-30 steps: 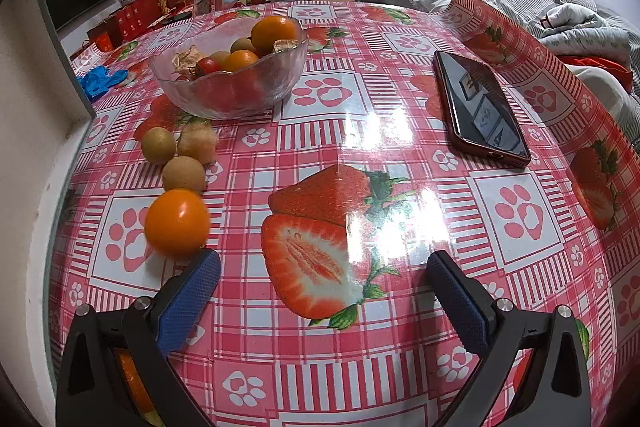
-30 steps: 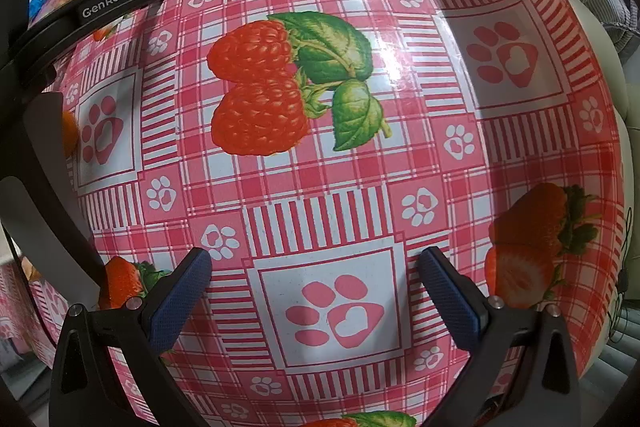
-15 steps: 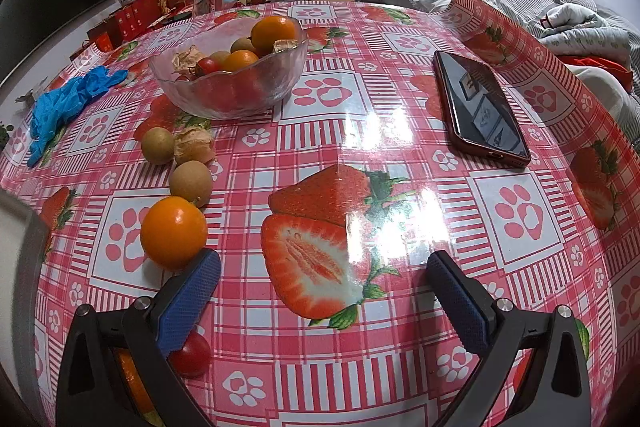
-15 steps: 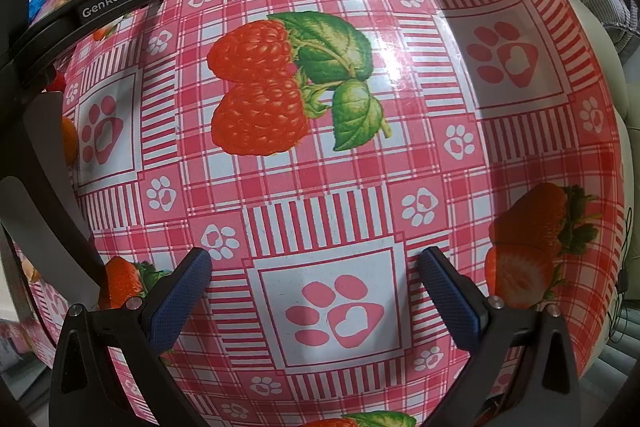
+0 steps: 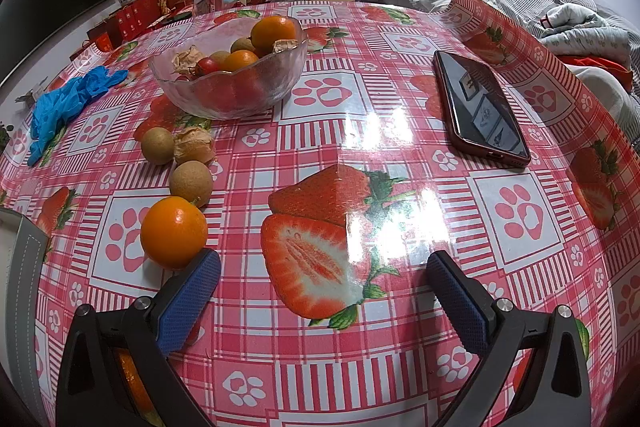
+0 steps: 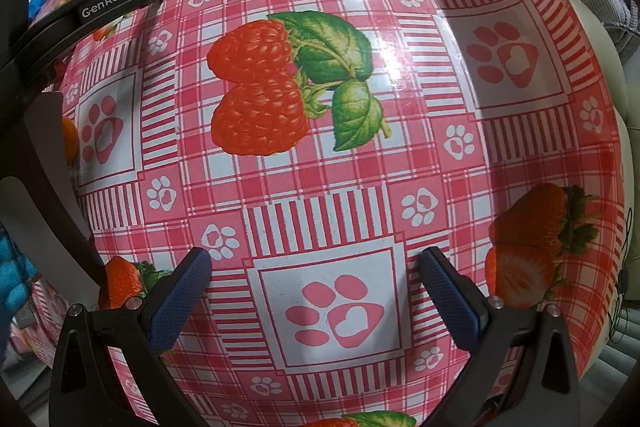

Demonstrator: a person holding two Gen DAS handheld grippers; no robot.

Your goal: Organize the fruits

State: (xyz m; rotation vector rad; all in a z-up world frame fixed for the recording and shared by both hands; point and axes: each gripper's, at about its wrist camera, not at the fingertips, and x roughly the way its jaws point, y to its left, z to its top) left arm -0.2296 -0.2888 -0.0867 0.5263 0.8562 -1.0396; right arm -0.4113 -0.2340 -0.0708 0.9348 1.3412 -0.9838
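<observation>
Left wrist view: the left hand-held gripper (image 5: 322,281) hangs released over the bench (image 5: 360,143), the orange (image 5: 173,227) just beside its left finger; shift left to centre it, then carry it to the bowl (image 5: 228,75).

Right wrist view: the right hand-held gripper (image 6: 314,277) is released, holding nothing.

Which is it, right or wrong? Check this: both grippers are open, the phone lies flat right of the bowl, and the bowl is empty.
Wrong on the bowl. The left wrist view shows the bowl holding fruit. The phone and the open left gripper and right gripper are as stated.
</observation>
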